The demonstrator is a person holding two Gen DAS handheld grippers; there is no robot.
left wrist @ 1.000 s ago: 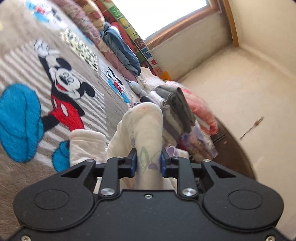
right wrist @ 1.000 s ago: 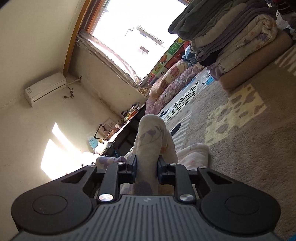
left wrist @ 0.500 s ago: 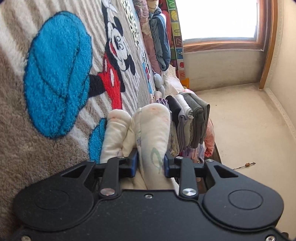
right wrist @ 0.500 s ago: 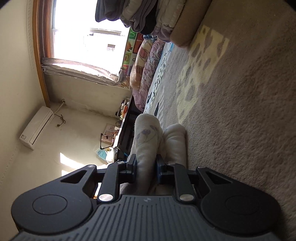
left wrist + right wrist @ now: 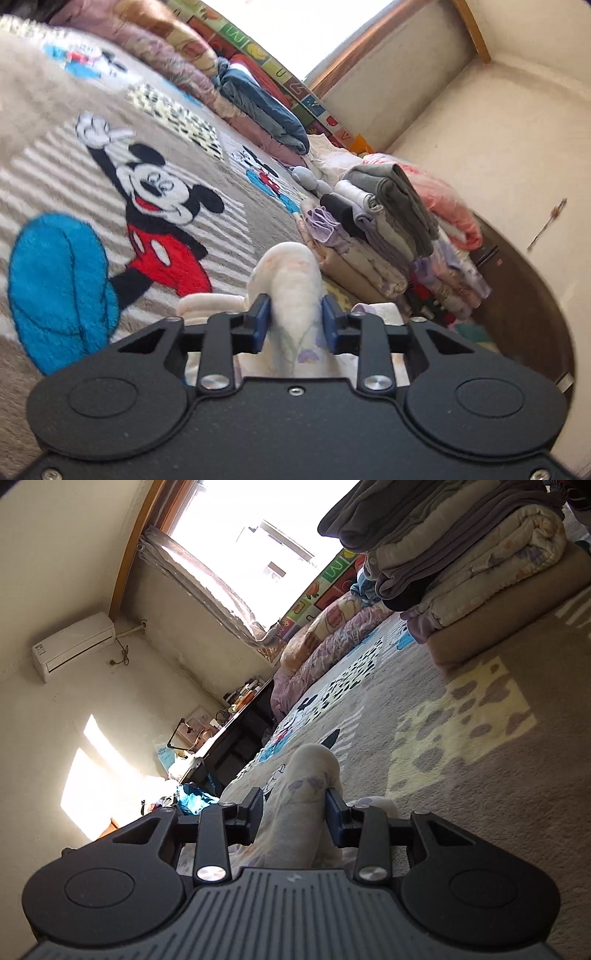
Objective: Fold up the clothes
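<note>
Fingers of the left gripper [image 5: 293,319] pinch a bunched fold of the cream floral garment [image 5: 291,280] above the Mickey Mouse blanket [image 5: 159,206]. The right gripper [image 5: 294,814] likewise clamps the garment [image 5: 306,775]. Folded clothes stack [image 5: 384,218] sits at two o'clock.

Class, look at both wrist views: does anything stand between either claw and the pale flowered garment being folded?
Nothing visible does. The left claw and right claw are each already shut on a bunched fold of the garment, above the Mickey blanket.
</note>
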